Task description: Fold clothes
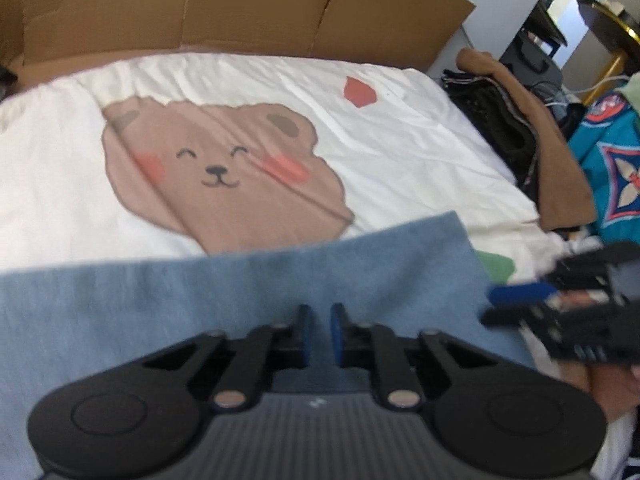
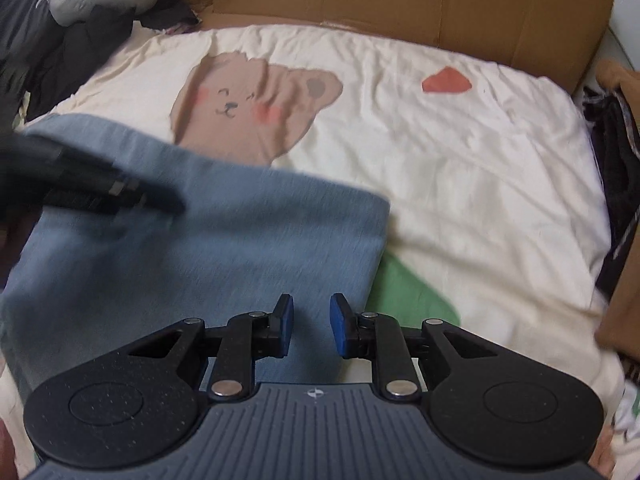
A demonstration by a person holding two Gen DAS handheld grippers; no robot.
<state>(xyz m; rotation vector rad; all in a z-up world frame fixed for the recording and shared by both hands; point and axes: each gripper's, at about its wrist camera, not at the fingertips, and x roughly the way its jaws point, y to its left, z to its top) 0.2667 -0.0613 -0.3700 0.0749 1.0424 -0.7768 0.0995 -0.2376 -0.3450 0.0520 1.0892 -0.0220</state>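
A blue-grey garment (image 1: 240, 280) lies flat on the cream bear-print sheet (image 1: 400, 140), its straight edge toward the bear. In the left wrist view my left gripper (image 1: 319, 322) hovers over the garment's near part, fingers a little apart with nothing between them. My right gripper (image 1: 514, 304) shows blurred at the garment's right edge. In the right wrist view the garment (image 2: 224, 240) fills the lower left. My right gripper (image 2: 311, 314) is open above its near right corner, holding nothing. The left gripper (image 2: 160, 200) is a dark blur over the garment's left side.
A cardboard wall (image 1: 240, 4) stands behind the bed. Dark and brown clothes (image 1: 516, 120) and a teal garment (image 1: 612, 168) are piled to the right. Grey and black clothes (image 2: 80, 12) lie at the far left. A green patch (image 2: 408, 292) is printed on the sheet beside the garment.
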